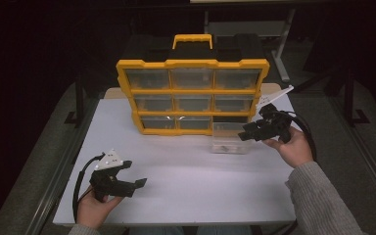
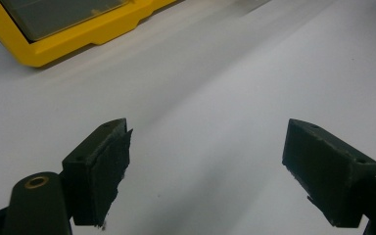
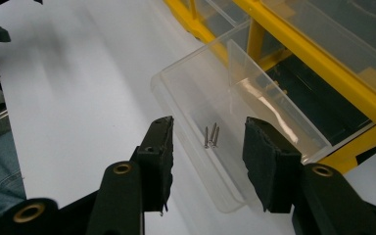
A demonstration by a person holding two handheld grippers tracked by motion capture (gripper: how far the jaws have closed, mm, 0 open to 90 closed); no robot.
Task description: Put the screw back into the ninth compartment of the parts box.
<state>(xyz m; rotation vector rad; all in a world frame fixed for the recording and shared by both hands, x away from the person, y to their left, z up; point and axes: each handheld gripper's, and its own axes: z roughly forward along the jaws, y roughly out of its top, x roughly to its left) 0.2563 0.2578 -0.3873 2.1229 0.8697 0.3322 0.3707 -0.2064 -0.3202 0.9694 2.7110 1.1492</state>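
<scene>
A yellow organizer [image 1: 192, 93] with clear drawers stands upright at the back of the white table [image 1: 186, 186]. One clear drawer [image 1: 230, 139] has been pulled from the bottom-right slot and rests on the table in front of it. In the right gripper view, a few small screws [image 3: 211, 137] lie inside that drawer [image 3: 235, 98]. My right gripper [image 1: 245, 134] hovers just right of the drawer. Its jaws [image 3: 208, 125] are open, nothing pressed between them. My left gripper [image 1: 136, 174] sits near the front left, open wide [image 2: 205, 132] over bare table.
The organizer's black-and-yellow handle [image 1: 192, 40] rises at the back. Its yellow corner [image 2: 54, 39] shows at the top left of the left gripper view. A dark floor and table frame surround the tabletop. Cables trail from both grippers.
</scene>
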